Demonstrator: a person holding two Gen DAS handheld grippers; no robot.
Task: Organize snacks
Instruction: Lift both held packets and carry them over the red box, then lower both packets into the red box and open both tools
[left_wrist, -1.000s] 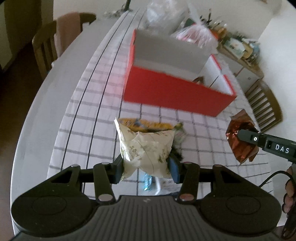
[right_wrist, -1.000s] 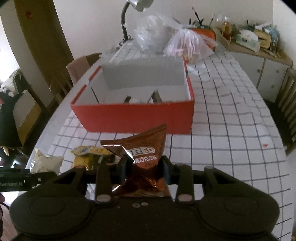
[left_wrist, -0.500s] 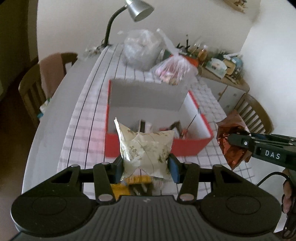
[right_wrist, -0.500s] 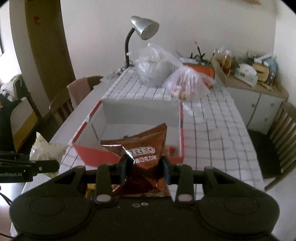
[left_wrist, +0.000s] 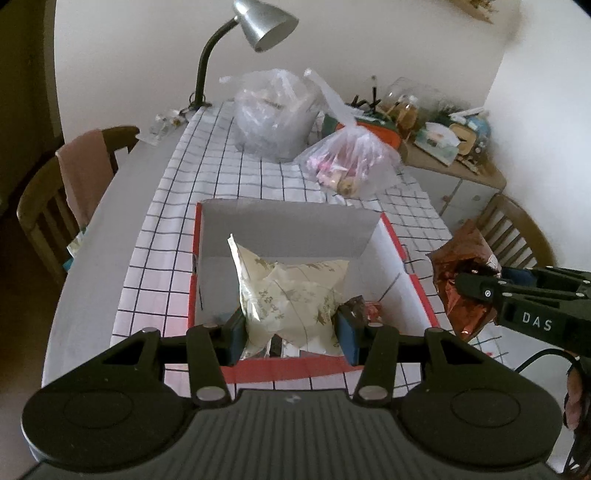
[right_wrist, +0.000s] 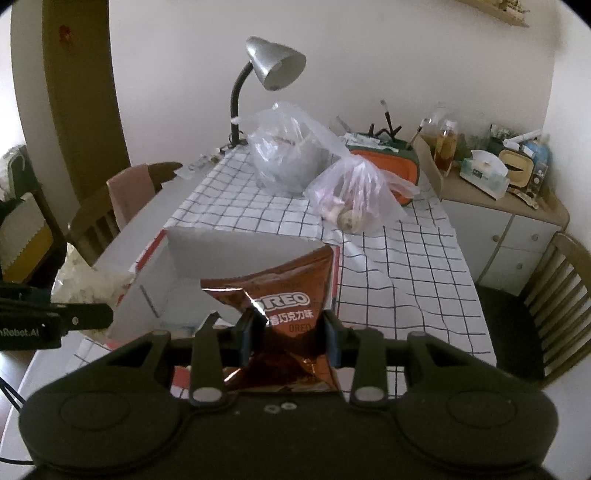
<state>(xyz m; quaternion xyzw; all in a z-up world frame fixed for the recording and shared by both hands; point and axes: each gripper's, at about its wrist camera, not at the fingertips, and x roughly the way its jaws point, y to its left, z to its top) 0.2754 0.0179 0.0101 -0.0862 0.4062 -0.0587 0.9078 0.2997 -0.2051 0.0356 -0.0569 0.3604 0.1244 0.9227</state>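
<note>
Two snack packets are held above a red box (left_wrist: 317, 369) with white inner walls, which sits on a table (left_wrist: 110, 236) covered by a black-and-white checked cloth. The left tool (left_wrist: 291, 338) is clamped on a cream packet (left_wrist: 291, 299) printed with small brown figures; the packet stands upright between the blue pads, its long axis running up and away from the tool, one top corner pointing at the box's far wall. Beside it to the right, past the box's right wall, the right tool (left_wrist: 476, 291) grips a shiny brown Oreo packet (left_wrist: 461, 280).

Only the left wrist view looks down into the box: a few dark and red wrappers (left_wrist: 364, 308) lie on its floor near the front right, partly hidden by the cream packet. The right wrist view shows the Oreo packet (right_wrist: 286, 299) face on, logo readable, pinched narrowly at its waist so the top fans out wide, long axis upright, top edge tilted up to the right. From here the box (right_wrist: 236, 254) is seen from lower down, its floor hidden, and the cream packet (right_wrist: 88, 286) sits off its left wall in the left tool (right_wrist: 92, 319).

Behind the box stand two clear plastic bags (left_wrist: 273, 110) and a silver desk lamp (left_wrist: 264, 24).
</note>
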